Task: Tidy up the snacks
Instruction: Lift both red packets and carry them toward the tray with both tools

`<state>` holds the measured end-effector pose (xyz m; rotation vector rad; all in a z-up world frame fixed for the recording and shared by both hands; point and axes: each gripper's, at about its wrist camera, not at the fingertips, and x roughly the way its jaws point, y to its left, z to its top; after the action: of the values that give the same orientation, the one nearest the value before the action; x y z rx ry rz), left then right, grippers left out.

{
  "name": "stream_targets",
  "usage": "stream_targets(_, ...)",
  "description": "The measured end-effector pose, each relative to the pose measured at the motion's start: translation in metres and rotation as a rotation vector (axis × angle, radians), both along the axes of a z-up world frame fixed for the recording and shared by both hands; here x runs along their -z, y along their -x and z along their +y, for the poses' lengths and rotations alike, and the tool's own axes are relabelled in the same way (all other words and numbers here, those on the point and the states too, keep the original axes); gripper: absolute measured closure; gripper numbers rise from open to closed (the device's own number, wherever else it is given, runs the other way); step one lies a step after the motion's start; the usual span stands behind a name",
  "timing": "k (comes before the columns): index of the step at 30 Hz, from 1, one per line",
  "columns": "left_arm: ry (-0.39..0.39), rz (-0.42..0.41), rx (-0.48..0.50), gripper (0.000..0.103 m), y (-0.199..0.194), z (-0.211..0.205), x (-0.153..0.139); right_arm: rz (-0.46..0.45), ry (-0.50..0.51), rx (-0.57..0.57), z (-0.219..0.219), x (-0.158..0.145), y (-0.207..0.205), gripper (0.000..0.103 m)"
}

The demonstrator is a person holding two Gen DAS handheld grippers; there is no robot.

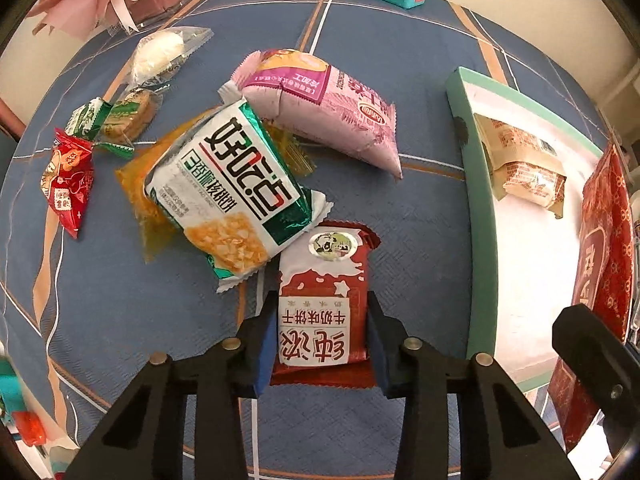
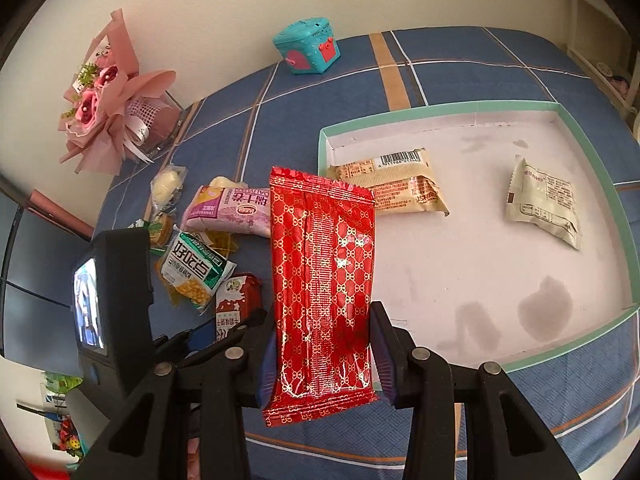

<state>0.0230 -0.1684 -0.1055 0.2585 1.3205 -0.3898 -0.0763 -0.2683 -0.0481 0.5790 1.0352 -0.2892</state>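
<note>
Two packs in hand: right gripper (image 2: 322, 354) pinches the red pack (image 2: 320, 280) over the tray (image 2: 440, 114) edge, left gripper (image 1: 322, 344) clamps the milk pack (image 1: 322, 300) on the surface, so we lower & release w/o covering others.

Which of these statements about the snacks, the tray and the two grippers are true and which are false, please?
1. The right gripper holds a red packet with gold pattern. True.
2. The tray holds no snacks. False: two pale packets lie in it.
3. The left gripper is closed on the green and white packet. False: its fingers flank the red milk biscuit packet.
4. The teal box stands outside the tray. True.
</note>
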Motion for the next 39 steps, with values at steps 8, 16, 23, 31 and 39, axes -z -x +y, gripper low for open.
stream_targets(8,0.075,0.010,-0.019,0.062,-0.014,0.008,-0.019,-0.004,-0.006,0.017,0.000,-0.002,0.001,0.060)
stream_targets(16,0.140,-0.031,-0.025,0.062,-0.012,0.016,-0.043,0.003,-0.013,0.051,-0.004,-0.001,0.002,0.060)
stream_targets(23,0.180,-0.078,-0.012,0.062,-0.009,0.016,-0.063,0.023,-0.009,0.150,-0.025,0.002,0.013,0.060)
stream_targets(31,0.168,-0.151,0.142,0.062,0.020,-0.024,-0.072,0.088,0.025,0.291,-0.058,0.008,0.037,0.060)
stream_targets(39,0.115,-0.207,0.336,0.062,0.062,-0.063,-0.067,0.128,0.022,0.394,-0.090,0.014,0.060,0.059)
